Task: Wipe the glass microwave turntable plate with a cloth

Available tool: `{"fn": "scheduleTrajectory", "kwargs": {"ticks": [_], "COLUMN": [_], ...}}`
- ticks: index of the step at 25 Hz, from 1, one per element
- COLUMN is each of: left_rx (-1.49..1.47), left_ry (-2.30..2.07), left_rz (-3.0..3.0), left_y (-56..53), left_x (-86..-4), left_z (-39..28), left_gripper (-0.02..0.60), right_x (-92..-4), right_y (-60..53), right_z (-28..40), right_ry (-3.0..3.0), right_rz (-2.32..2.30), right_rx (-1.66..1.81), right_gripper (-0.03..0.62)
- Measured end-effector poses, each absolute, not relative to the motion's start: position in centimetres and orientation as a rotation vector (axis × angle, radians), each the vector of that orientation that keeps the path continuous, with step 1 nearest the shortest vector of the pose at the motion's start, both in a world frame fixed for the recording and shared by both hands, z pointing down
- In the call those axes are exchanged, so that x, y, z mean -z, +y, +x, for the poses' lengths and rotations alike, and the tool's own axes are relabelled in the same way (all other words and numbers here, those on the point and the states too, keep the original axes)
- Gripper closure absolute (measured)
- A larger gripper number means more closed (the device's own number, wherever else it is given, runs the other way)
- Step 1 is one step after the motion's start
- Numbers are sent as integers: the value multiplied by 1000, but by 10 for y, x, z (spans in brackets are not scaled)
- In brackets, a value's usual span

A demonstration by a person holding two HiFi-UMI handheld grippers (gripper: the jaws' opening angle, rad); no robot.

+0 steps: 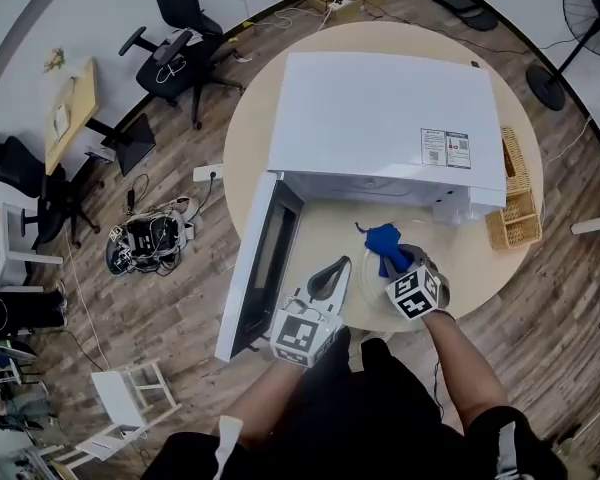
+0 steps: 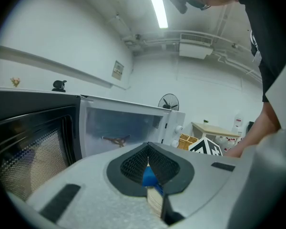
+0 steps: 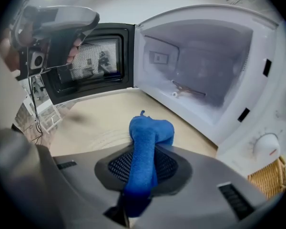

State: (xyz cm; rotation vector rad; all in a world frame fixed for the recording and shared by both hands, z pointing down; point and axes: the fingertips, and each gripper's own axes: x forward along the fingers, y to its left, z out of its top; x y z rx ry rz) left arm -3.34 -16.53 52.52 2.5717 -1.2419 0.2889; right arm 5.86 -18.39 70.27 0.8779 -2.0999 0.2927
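One glass turntable plate (image 3: 97, 137), barely visible, flat on round table (image 1: 465, 273) before open microwave (image 1: 390, 118). Blue cloth (image 3: 150, 130) pinched in right gripper (image 3: 144, 162), bunched at plate's far side. Left gripper (image 2: 148, 165) pressed together near plate's rim; glass between, not discernible. Risk: unsteadied plate sliding toward table edge under wiping pressure.
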Motion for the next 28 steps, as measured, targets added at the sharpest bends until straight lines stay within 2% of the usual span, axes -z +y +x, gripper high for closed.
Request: {"fn": "scheduleTrajectory", "kwargs": {"ticks": [17, 28], "left_rx": [-282, -267], "left_ry": [-1170, -1169], "left_rz": [2603, 2612], "left_y": [-164, -159], "left_x": [-524, -520], "left_z": [-11, -10], "left_gripper": [577, 577], "right_x": [-704, -691], "right_y": [-210, -208], "right_z": [150, 158], "right_ry": [-1929, -1966], "right_rz": [1145, 1219], "right_rx": [-343, -335], "right_gripper": [520, 520]}}
